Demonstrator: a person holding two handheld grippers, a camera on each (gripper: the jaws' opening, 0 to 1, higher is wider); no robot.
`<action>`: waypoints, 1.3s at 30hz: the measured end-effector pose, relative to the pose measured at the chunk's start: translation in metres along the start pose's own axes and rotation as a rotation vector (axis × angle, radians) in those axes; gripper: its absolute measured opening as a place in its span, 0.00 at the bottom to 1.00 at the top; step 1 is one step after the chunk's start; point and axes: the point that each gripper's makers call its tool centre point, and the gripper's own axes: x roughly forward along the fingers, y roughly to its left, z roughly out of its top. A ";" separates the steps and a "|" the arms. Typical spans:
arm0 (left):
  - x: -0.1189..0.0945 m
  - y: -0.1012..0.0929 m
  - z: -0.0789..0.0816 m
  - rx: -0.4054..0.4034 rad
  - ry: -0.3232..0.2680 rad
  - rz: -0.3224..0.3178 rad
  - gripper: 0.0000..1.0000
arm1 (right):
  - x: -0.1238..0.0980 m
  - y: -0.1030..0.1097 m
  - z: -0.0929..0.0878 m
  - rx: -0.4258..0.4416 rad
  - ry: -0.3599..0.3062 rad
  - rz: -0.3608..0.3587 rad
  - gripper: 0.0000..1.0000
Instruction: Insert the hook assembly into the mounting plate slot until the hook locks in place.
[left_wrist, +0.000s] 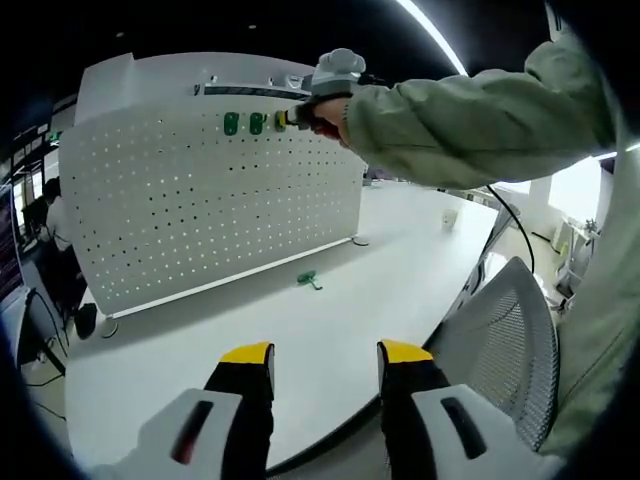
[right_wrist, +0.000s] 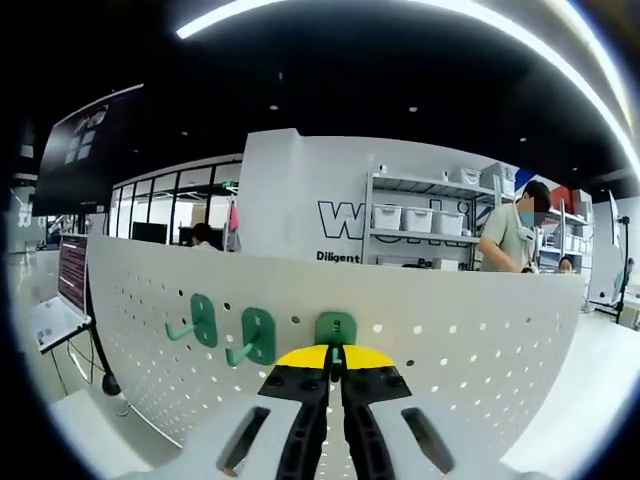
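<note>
Ahead of the spread left hand-held gripper (left_wrist: 325, 362), a white desk (left_wrist: 330, 330) carries the pegboard (right_wrist: 450, 340), where the right hand-held gripper (right_wrist: 336, 357) pinches a green hook (right_wrist: 336, 329).

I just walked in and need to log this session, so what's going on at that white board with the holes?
A person is hanging green hooks on a white pegboard that stands on a white table. The right gripper is shut on a green hook and holds it against the board's top row, beside two mounted hooks. Whether it has locked in cannot be told. The left gripper is open and holds nothing, back over the table edge. Another green hook lies on the table near the board's foot.
</note>
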 end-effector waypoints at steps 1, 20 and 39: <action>0.000 0.000 0.000 0.000 0.000 0.000 0.43 | 0.001 0.000 -0.002 -0.004 0.006 -0.001 0.01; 0.000 0.000 0.001 -0.002 -0.003 0.001 0.42 | -0.001 0.002 -0.011 -0.016 0.025 0.006 0.04; 0.000 0.001 0.001 -0.001 -0.006 0.007 0.42 | -0.012 0.000 -0.028 -0.007 0.052 -0.003 0.23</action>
